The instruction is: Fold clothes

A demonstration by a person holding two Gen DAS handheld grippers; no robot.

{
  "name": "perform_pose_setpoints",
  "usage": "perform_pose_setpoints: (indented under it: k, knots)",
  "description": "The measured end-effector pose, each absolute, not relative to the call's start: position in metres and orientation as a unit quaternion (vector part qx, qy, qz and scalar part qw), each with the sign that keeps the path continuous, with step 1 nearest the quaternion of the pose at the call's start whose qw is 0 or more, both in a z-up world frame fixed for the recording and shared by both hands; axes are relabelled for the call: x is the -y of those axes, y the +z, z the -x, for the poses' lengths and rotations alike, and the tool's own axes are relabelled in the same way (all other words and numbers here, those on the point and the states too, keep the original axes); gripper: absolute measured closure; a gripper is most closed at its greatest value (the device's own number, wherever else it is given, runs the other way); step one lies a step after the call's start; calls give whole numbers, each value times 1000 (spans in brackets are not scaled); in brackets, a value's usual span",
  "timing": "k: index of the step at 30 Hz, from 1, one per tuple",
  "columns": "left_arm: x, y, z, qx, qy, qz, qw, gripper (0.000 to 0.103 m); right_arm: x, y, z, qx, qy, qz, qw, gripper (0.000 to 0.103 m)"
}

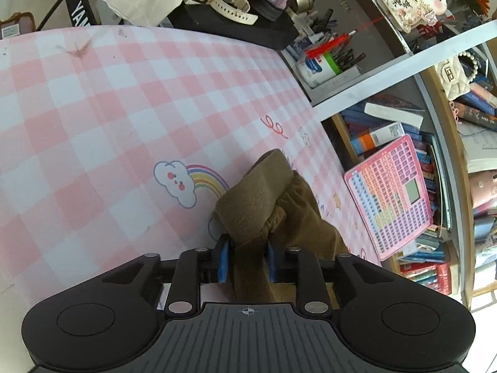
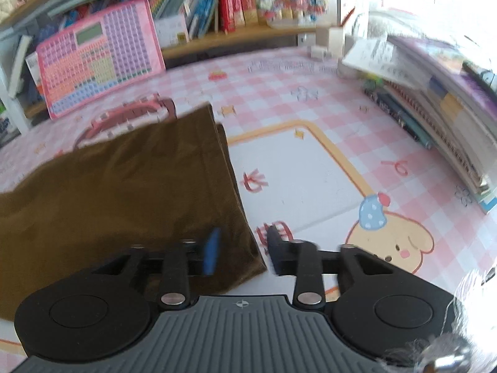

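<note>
Soft brown cloth [image 2: 124,192], folded flat on checked mat [image 1: 93,108]. Left gripper [image 1: 247,261], angled down, loosely straddles a cloth fold. Right gripper [image 2: 242,251] parted, holding nothing.

The tablecloth [image 1: 93,108] was checked in pale pink and white, printed with a white cloud and pastel rainbow [image 1: 189,183] and a cream bear in a blue dotted cap [image 2: 391,236]. The garment [image 2: 124,192] was plain olive brown. Both grippers were black with blue pads [image 1: 223,259]. The keyboard toy [image 2: 99,56] was pink with multicoloured keys. The watch [image 1: 231,3] was cream-white
</note>
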State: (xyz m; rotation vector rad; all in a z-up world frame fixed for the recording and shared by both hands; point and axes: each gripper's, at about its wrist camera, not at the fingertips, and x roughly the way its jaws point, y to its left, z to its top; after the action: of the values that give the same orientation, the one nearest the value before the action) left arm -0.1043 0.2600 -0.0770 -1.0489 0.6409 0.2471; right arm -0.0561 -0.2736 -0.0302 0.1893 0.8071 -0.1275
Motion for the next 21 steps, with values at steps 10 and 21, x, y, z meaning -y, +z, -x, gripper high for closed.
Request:
perform_pose_setpoints:
  k: [10, 21]
  knots:
    - [-259, -85, 100, -303, 108, 488, 811, 70, 208, -12, 51, -376, 19, -46, 925, 67]
    - [-256, -87, 102, -289, 113, 500, 808, 69, 66, -23, 10, -352, 181, 80, 915, 65]
